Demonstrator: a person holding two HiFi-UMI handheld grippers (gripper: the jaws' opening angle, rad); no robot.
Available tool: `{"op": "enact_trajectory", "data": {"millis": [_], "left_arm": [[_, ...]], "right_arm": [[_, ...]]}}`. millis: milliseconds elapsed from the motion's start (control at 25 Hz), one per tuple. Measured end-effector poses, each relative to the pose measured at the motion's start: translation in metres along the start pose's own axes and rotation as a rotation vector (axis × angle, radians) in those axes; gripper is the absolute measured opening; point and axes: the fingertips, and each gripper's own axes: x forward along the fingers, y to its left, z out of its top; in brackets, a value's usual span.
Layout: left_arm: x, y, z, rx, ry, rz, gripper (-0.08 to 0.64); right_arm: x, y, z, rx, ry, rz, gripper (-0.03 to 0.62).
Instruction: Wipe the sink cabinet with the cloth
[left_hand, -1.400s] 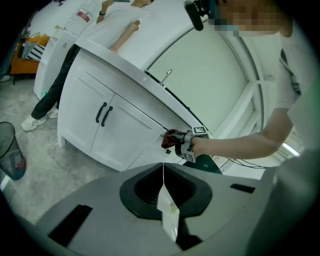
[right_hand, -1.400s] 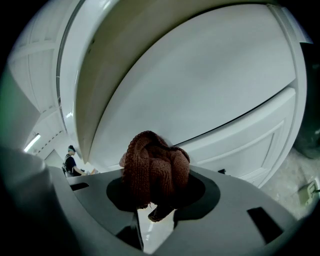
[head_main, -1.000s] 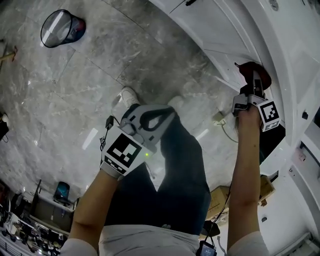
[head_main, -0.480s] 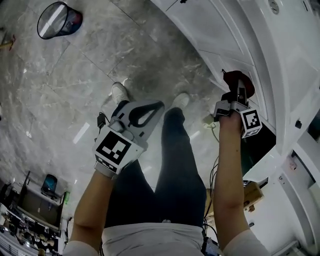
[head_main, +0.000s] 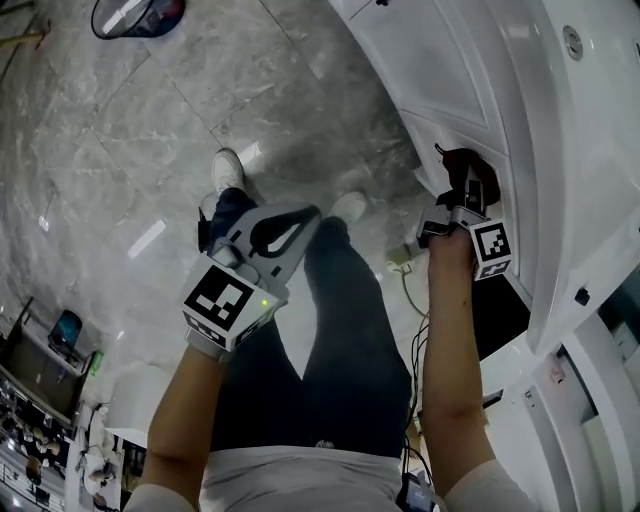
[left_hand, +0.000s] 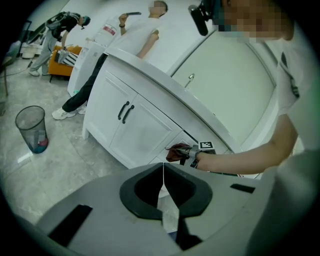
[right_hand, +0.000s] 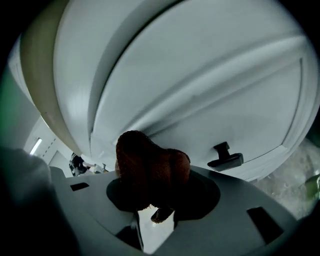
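Note:
The dark red cloth (head_main: 462, 168) is bunched in my right gripper (head_main: 468, 195), which is shut on it and holds it against the white sink cabinet (head_main: 440, 70) front. In the right gripper view the cloth (right_hand: 149, 167) fills the jaws, close to a white cabinet door (right_hand: 210, 85) with a black handle (right_hand: 226, 156). My left gripper (head_main: 272, 232) hangs over the person's legs, away from the cabinet, jaws shut with nothing between them. The left gripper view shows the cloth (left_hand: 176, 152) at the cabinet (left_hand: 135, 125) from afar.
Grey marble floor (head_main: 140, 130) spreads to the left. A clear bin (head_main: 138, 14) stands at the top left, seen also as a bin (left_hand: 32, 128) in the left gripper view. An open dark cabinet compartment (head_main: 500, 320) lies below my right hand. Other people stand far off.
My right gripper with the cloth has slid along the cabinet front, leftward and slightly up in the head view. The left gripper has stayed over the legs.

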Motion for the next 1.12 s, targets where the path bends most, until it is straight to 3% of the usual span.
{"op": "enact_trajectory", "data": {"millis": [280, 480, 880, 1120], "left_arm": [[0.011, 0.004, -0.009, -0.012, -0.004, 0.056, 0.015], [0.011, -0.003, -0.013, 0.002, 0.007, 0.07, 0.015], [0.023, -0.027, -0.027, 0.023, 0.049, 0.03, 0.015], [0.024, -0.036, -0.03, 0.059, 0.064, 0.017, 0.015]], "right_arm": [[0.026, -0.024, -0.025, -0.019, 0.082, -0.006, 0.155], [0.031, -0.03, -0.033, -0.004, 0.075, 0.01, 0.15], [0.032, -0.04, -0.037, 0.168, 0.055, 0.081, 0.147], [0.014, -0.062, -0.03, 0.276, -0.011, 0.087, 0.147]]}}
